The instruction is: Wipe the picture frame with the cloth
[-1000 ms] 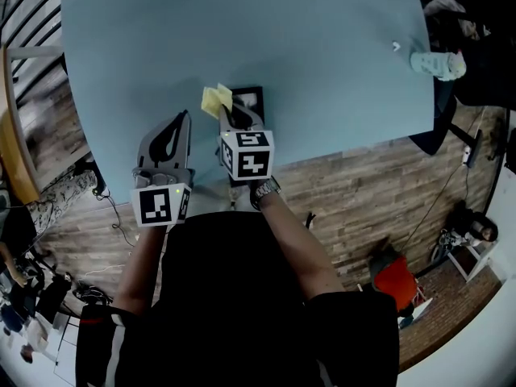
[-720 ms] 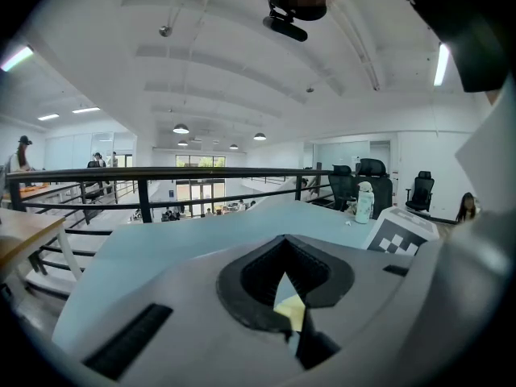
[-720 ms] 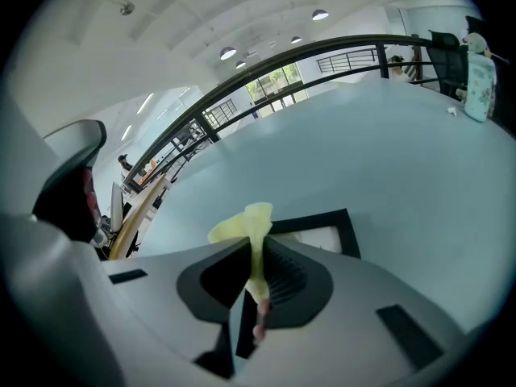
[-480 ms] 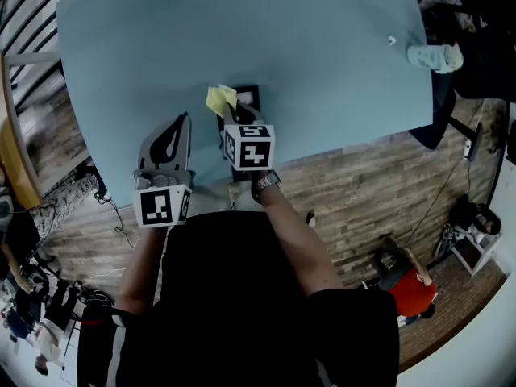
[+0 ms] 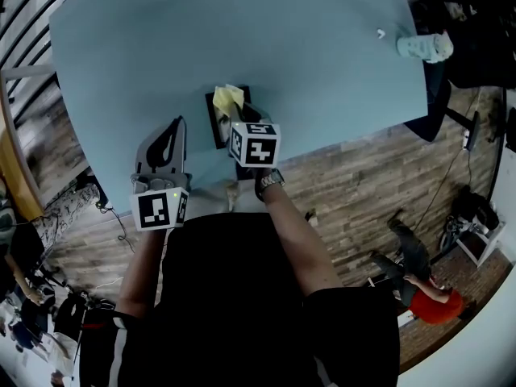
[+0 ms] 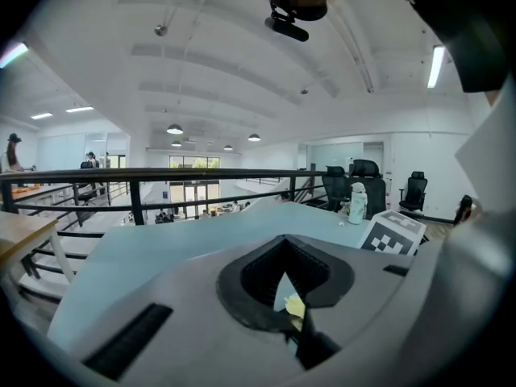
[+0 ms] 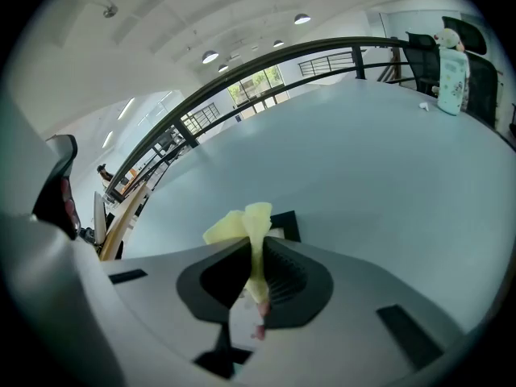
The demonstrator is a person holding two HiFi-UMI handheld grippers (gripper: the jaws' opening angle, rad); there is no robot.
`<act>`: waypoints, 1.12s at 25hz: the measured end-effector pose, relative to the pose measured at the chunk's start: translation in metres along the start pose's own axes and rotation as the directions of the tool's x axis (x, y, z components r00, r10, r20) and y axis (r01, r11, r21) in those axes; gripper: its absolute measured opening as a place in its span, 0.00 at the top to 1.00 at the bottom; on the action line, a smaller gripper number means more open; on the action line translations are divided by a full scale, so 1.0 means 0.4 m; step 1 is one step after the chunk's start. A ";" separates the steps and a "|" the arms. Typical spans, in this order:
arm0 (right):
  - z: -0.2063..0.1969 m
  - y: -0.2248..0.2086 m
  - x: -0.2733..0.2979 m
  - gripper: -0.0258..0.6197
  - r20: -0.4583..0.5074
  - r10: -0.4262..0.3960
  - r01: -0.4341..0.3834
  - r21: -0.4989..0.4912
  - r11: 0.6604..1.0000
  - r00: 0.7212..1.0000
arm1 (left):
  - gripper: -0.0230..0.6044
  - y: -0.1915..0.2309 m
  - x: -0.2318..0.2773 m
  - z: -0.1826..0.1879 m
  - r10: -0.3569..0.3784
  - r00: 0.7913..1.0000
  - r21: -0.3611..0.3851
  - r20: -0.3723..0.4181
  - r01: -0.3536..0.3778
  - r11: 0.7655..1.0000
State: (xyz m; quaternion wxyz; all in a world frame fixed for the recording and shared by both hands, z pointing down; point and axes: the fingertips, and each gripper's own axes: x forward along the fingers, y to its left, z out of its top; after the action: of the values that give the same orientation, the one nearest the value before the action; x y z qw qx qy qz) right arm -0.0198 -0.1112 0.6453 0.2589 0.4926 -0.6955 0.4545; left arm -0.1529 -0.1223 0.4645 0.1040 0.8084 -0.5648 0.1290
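Observation:
A black picture frame (image 5: 218, 122) lies flat on the light blue table (image 5: 322, 71) near its front edge. My right gripper (image 5: 235, 113) hangs over the frame, shut on a yellow cloth (image 5: 226, 99) that sticks out past its tips. In the right gripper view the cloth (image 7: 248, 230) stands pinched between the jaws, with a corner of the frame (image 7: 285, 223) behind it. My left gripper (image 5: 179, 125) is shut and holds nothing, hovering left of the frame. Through the left gripper's jaws a bit of the cloth (image 6: 295, 305) shows.
A pale bottle (image 5: 420, 47) stands at the table's far right edge, with a small white bit (image 5: 380, 33) beside it. Wooden floor lies beyond the near edge. A railing (image 7: 266, 63) runs past the table's far side.
My right gripper has carried the cloth rightwards over the frame, so the frame's left part now shows beside it. The left gripper has stayed where it was.

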 end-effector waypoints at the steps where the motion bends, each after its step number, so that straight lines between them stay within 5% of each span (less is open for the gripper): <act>1: 0.001 -0.008 -0.002 0.90 0.002 -0.006 0.006 0.004 1.000 1.000 | 0.96 -0.002 0.000 0.001 -0.001 1.000 -0.001 0.002 0.001 1.000; 15: 0.017 -0.073 -0.060 0.91 0.045 -0.052 0.050 0.050 0.998 0.998 | 0.96 -0.032 -0.010 0.009 -0.019 1.000 0.009 0.008 0.019 1.000; 28: -0.029 0.069 -0.079 0.90 0.019 0.063 -0.062 -0.026 0.998 0.998 | 0.96 -0.035 -0.056 0.019 -0.003 1.000 0.010 0.025 0.003 1.000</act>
State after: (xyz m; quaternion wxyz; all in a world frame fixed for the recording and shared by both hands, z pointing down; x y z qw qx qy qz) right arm -0.0340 -0.0839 0.6145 0.2441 0.4717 -0.7189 0.4485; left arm -0.1463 -0.1001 0.4499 0.0933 0.8113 -0.5641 0.1215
